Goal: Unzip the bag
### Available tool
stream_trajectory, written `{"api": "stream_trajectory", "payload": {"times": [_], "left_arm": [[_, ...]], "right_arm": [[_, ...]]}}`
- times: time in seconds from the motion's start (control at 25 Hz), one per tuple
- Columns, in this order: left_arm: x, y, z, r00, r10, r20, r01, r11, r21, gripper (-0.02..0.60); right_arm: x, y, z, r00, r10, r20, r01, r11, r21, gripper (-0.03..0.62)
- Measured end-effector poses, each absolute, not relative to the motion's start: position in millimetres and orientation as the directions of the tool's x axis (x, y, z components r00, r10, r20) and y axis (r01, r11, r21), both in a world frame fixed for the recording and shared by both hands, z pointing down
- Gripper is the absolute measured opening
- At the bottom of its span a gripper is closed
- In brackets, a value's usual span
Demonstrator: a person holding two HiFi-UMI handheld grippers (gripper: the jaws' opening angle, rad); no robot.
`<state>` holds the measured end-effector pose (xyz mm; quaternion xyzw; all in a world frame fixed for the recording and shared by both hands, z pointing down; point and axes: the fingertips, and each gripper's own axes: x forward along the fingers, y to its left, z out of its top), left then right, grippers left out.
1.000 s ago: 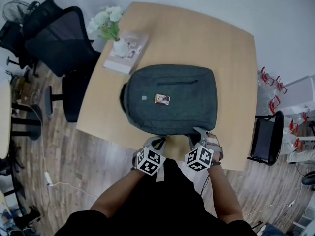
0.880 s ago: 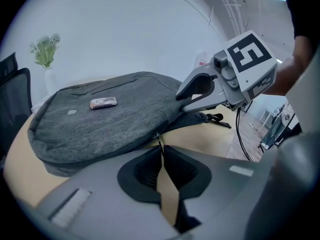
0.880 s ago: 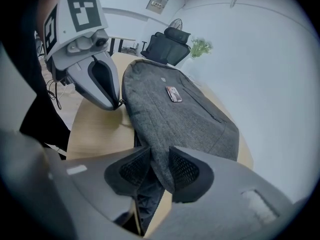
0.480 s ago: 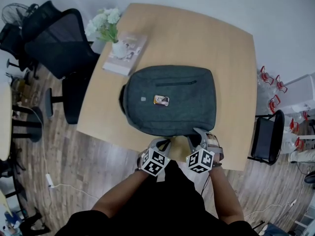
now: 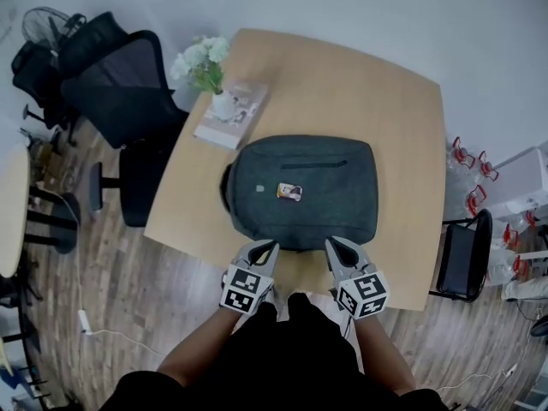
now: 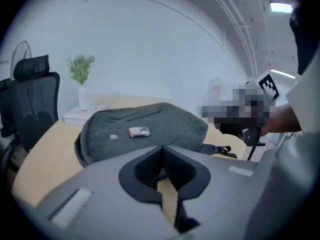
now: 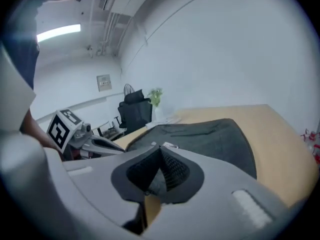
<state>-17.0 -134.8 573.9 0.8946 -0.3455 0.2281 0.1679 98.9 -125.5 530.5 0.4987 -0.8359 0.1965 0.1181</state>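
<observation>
Both tools wait on the near side of the worktop: the left hand-held gripper (image 5: 264,251) has its jaws pressed together with nothing between them, and the right hand-held gripper (image 5: 336,247) has just closed, its pads meeting with no visible catch. Directly beyond their tips, on the far side of both, lies the dark grey fabric backpack (image 5: 304,191), flat on the pale wooden worktop (image 5: 390,101) with its front panel up. Its long axis runs left to right, across the line the grippers point along, with the carry handle at the left end and a strap trailing from the right end. Both tips stand just short of its near edge, about equally close, the left one toward the middle of that edge and the right one further right. A short zip line (image 5: 304,165) runs left to right on the far half of the panel, beyond a small printed tag (image 5: 289,192). I cannot make out any zip pull, so reaching that zip would probably mean carrying a gripper forward over the panel, since neither gripper is nearer to it.
</observation>
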Motion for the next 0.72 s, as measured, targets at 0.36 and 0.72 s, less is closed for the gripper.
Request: {"api": "stream_trajectory", "payload": {"times": [0.36,0.72], "left_arm": [[-31,-185,478,0.680,-0.679,0.276,-0.724,-0.680,0.113,0.020],[-38,-186,460,0.684,-0.692,0.230,-0.725,-0.680,0.110,0.020]], "right_arm": [[91,-155,450,-0.416,-0.881,0.225,-0.909,0.412,-0.066,0.002],[82,-153,432,-0.383,-0.902,0.202,-0.912,0.403,0.072,0.002]]}}
